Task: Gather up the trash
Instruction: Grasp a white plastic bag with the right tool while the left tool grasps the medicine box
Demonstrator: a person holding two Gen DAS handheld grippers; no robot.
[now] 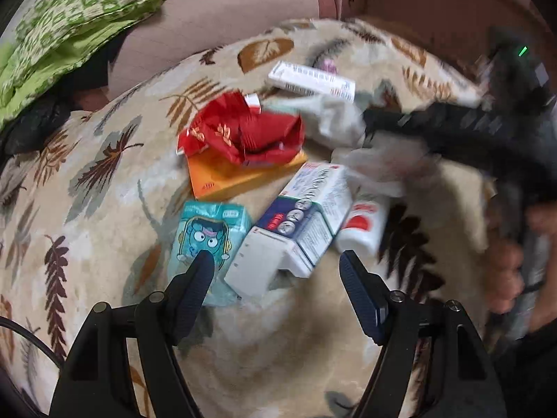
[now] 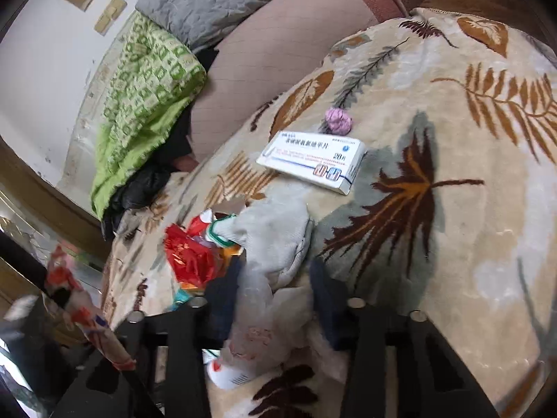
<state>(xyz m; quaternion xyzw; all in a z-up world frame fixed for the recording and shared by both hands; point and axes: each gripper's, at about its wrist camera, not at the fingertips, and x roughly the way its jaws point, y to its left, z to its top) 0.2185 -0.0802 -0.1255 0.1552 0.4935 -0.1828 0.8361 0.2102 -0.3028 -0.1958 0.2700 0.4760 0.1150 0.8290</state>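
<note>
Surface: a leaf-patterned blanket (image 1: 104, 181) is spread over a bed; all trash is laid on it.
Left hand-held gripper (image 1: 276, 264): the jaws are spread wide and nothing is held; it is poised just above the near edge of the pile.
Right hand-held gripper (image 2: 275, 292): a crumpled clear plastic bag (image 2: 254, 313) is seen between the blue fingers (image 2: 327, 299); both views are blurred here, so whether the bag is gripped cannot be told.
Teal tissue pack (image 1: 205, 233): flat on the blanket, partly hidden behind the left finger of the left hand-held gripper.
White and blue carton (image 1: 299, 226): lying beside the tissue pack, its end flap open.
White bottle (image 1: 362, 230): lying on its side, touching the carton.
Red wrapper (image 1: 243, 132): crumpled, resting on an orange box (image 1: 229, 181).
Grey cloth (image 2: 275, 237): bunched between the wrapper and the flat medicine box (image 2: 313, 160).
Pink wad (image 2: 338, 120): just beyond the medicine box.
Green patterned cloth (image 2: 139, 104): heaped at the far left, well apart from the pile.
</note>
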